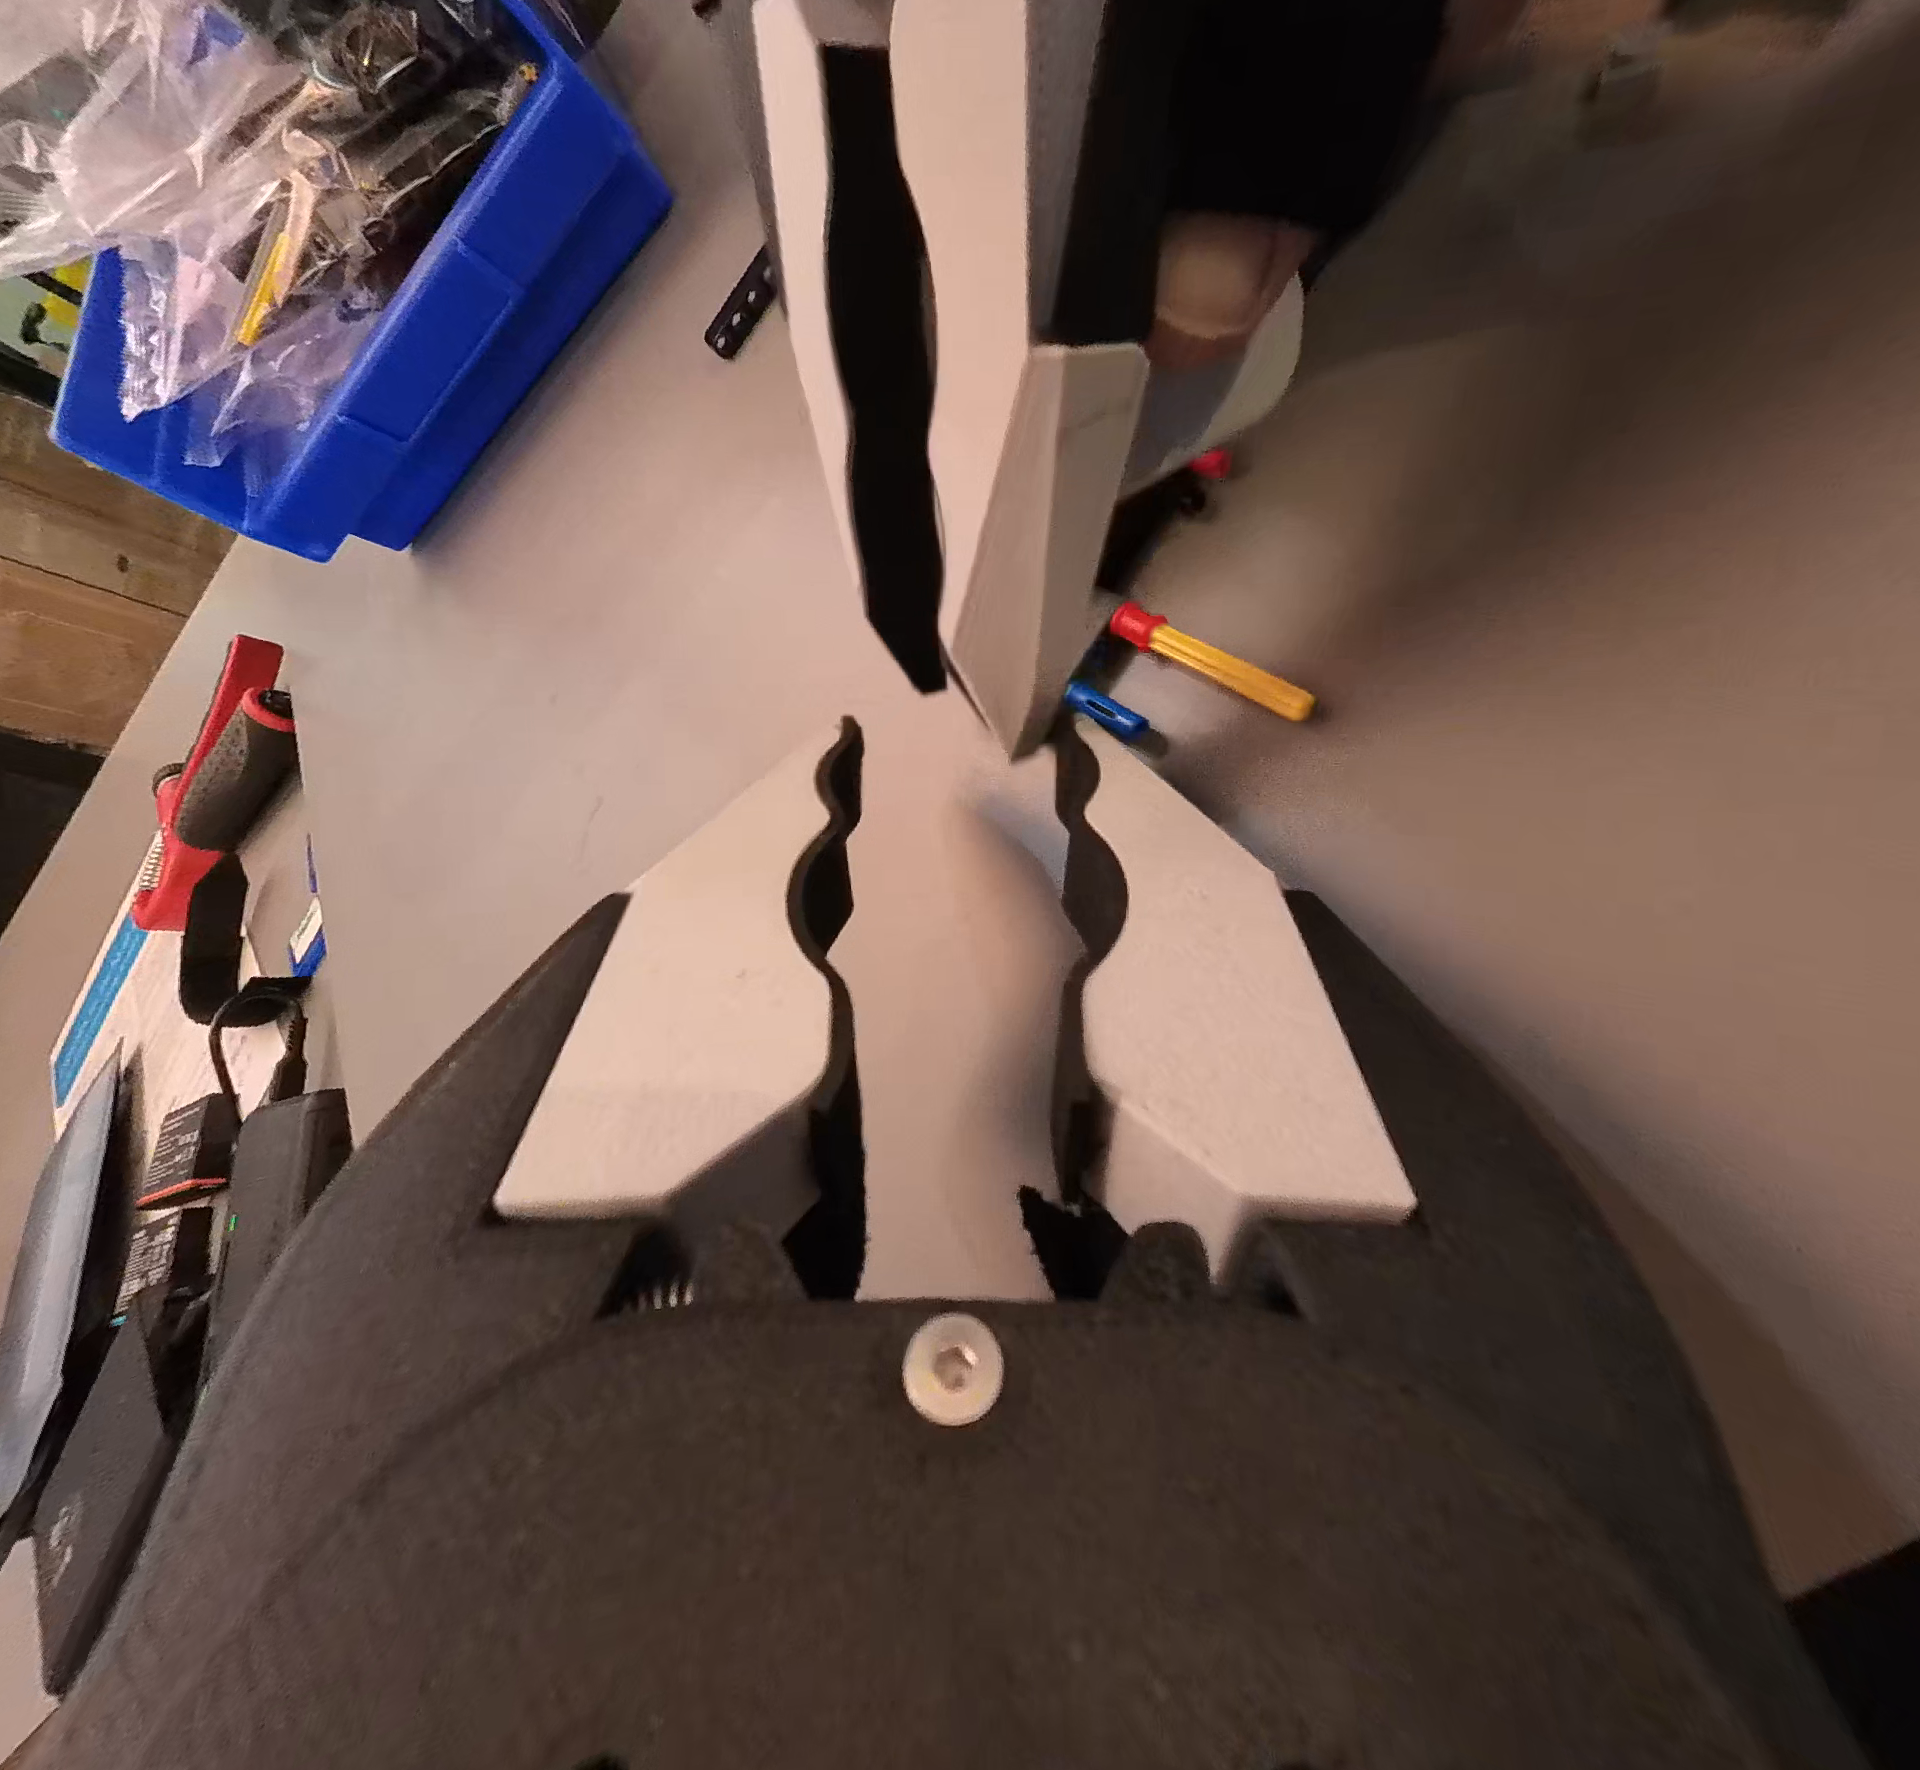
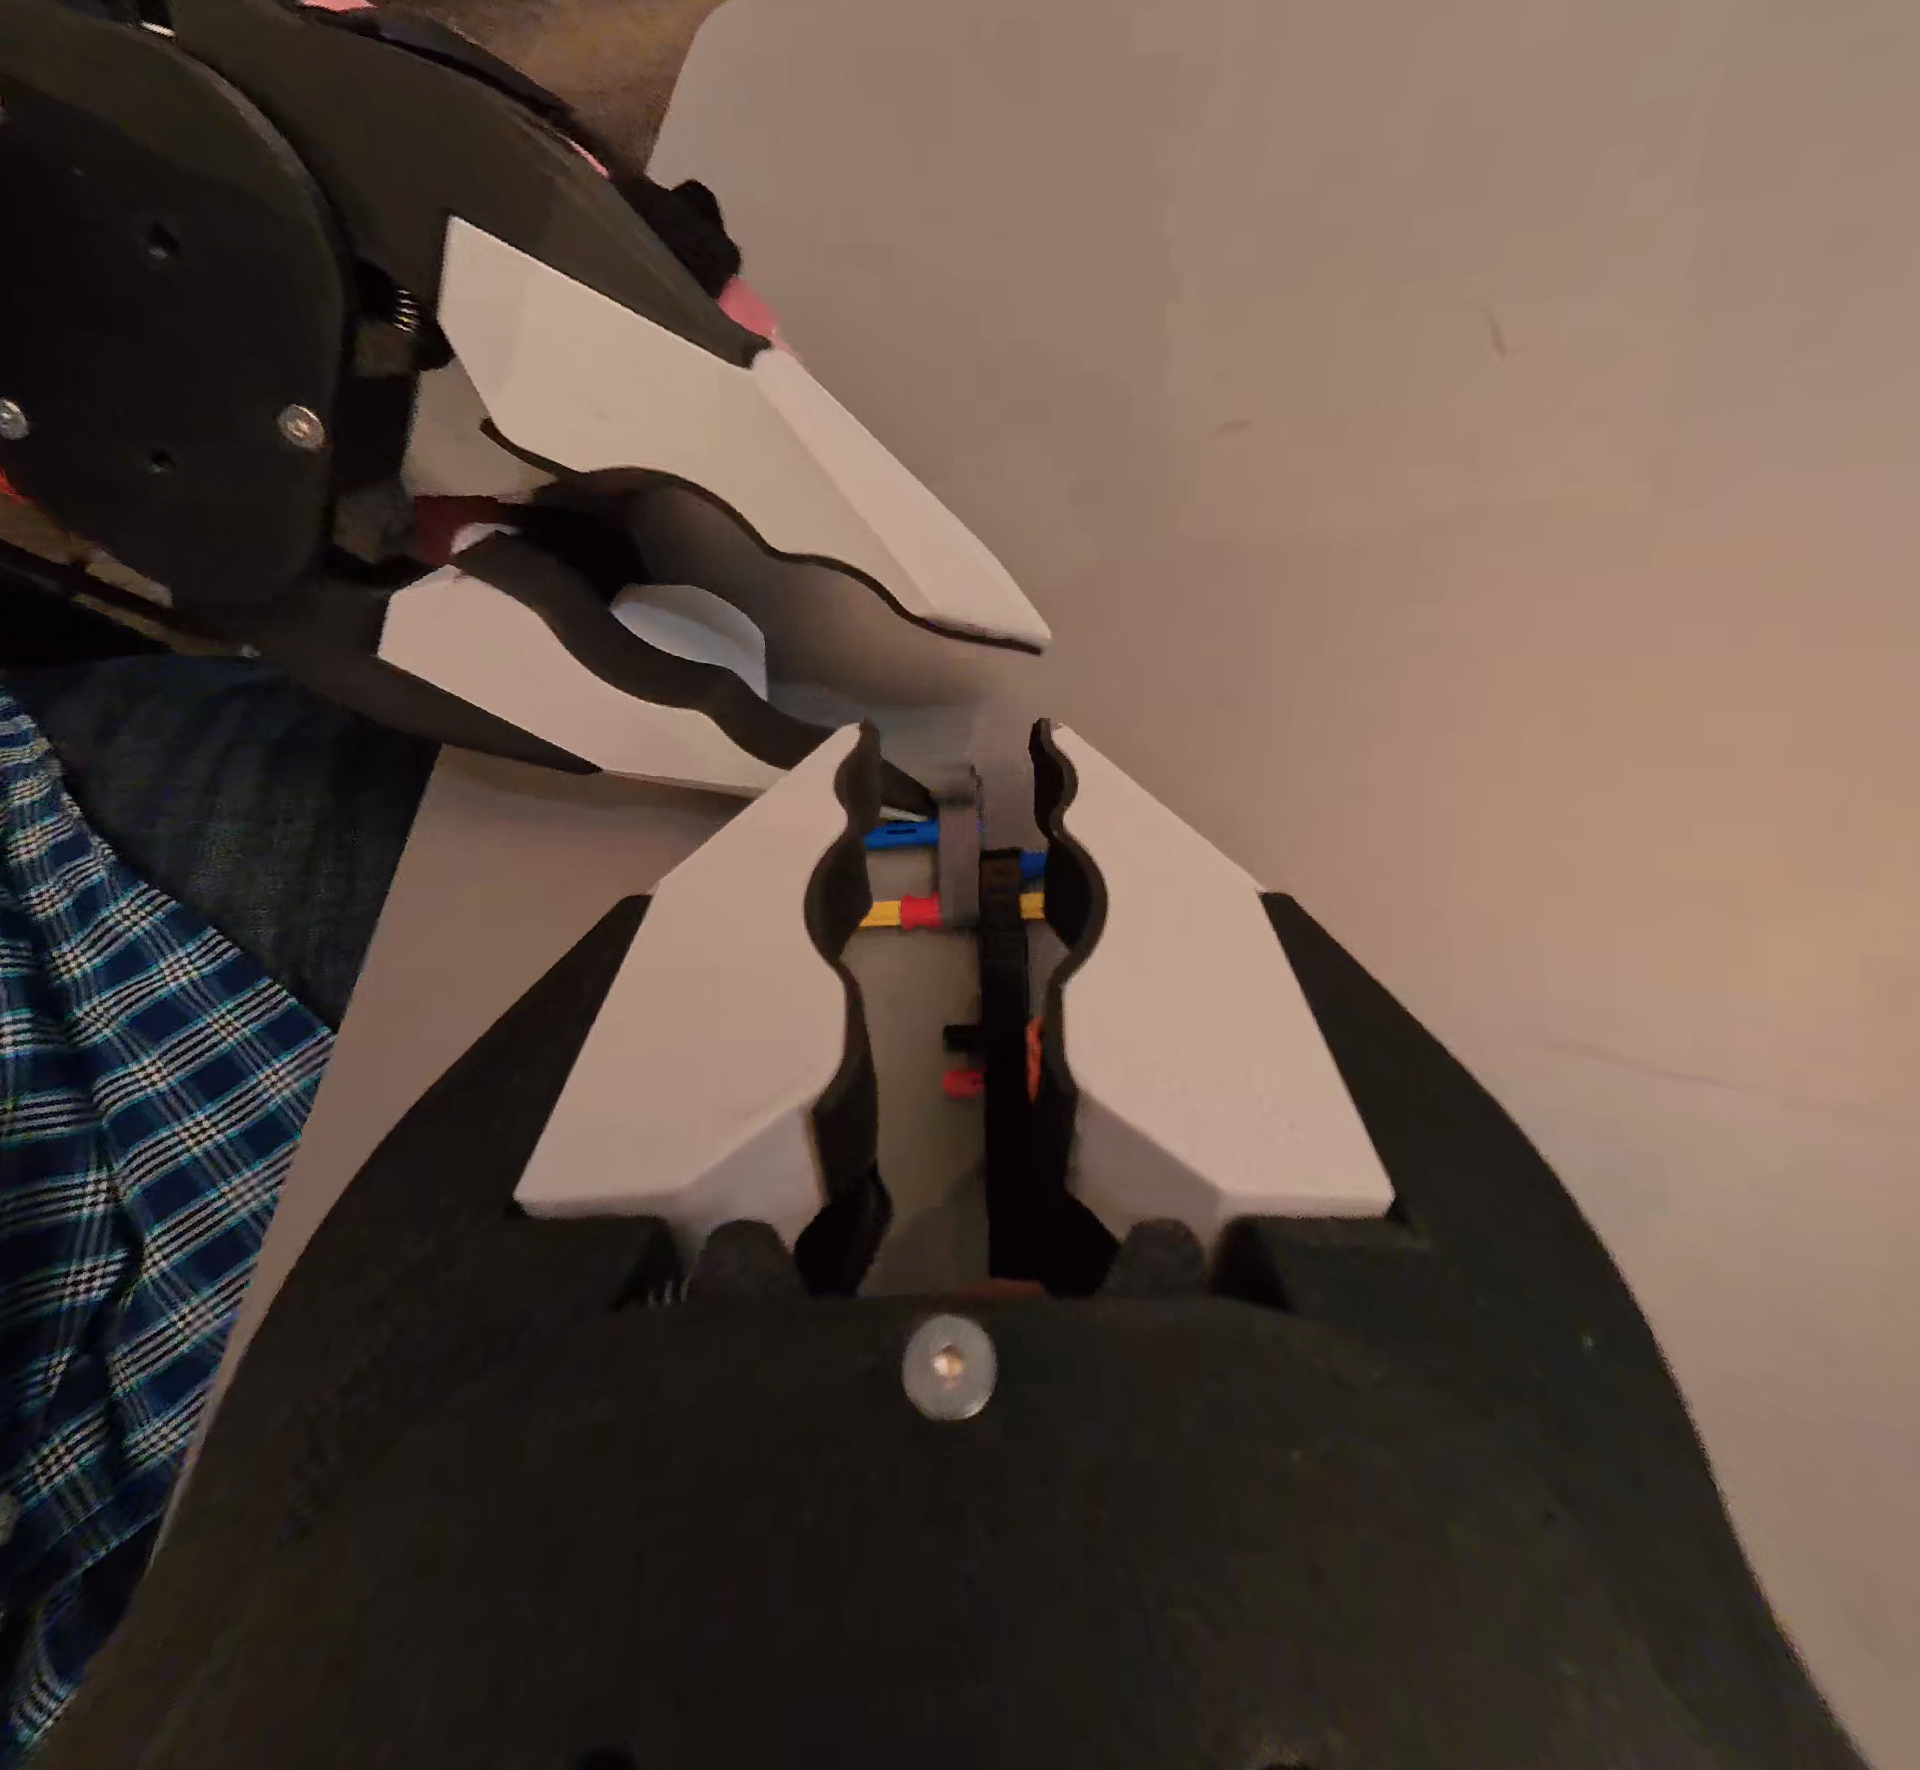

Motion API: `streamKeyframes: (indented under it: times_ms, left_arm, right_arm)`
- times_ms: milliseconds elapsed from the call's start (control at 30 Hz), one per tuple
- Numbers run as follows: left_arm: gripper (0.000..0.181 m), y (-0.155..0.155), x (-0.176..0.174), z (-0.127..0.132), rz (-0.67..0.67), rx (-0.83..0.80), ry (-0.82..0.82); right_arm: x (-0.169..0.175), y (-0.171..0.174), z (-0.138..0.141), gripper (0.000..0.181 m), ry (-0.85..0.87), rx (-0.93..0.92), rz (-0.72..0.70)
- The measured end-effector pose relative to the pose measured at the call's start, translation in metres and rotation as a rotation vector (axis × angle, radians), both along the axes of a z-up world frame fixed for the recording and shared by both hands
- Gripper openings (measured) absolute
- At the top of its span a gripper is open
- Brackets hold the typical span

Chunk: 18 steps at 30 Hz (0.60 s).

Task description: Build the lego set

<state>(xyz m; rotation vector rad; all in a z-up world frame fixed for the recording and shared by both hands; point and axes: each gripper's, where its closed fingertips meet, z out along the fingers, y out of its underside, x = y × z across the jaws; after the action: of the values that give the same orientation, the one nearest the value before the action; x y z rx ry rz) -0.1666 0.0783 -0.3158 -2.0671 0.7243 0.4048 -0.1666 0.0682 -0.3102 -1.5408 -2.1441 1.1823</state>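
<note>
Lego assembly (image 2: pixel 966 873): on grey table (image 2: pixel 1455 473), black beam lengthwise between the right gripper's (image 2: pixel 954 733) parted jaws, yellow and blue axles crosswise. Contact unclear; grip cannot be told. Left gripper (image 1: pixel 961 733): parted, empty, assembly just right of its tips. Right gripper nearer.

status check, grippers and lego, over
Left gripper open, empty. Right gripper open over lego assembly on table, not gripping. Tips nearly touching; blue bin far off.
</note>
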Motion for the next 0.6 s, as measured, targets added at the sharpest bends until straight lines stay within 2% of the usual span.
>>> streamKeyframes:
  times_ms: [333, 433, 600]
  left_arm:
    - [0.031, -0.002, 0.002, -0.001, -0.002, -0.004, 0.013]
    - [0.017, -0.003, 0.005, -0.004, -0.009, -0.019, 0.050]
    - [0.000, -0.007, 0.010, -0.010, -0.023, -0.048, 0.114]
  right_arm:
    - [0.005, 0.005, -0.008, 0.023, -0.025, 0.049, 0.004]
    - [0.006, 0.000, -0.008, 0.007, -0.010, 0.071, 0.027]
    - [0.004, 0.002, -0.009, 0.006, -0.015, 0.063, 0.009]
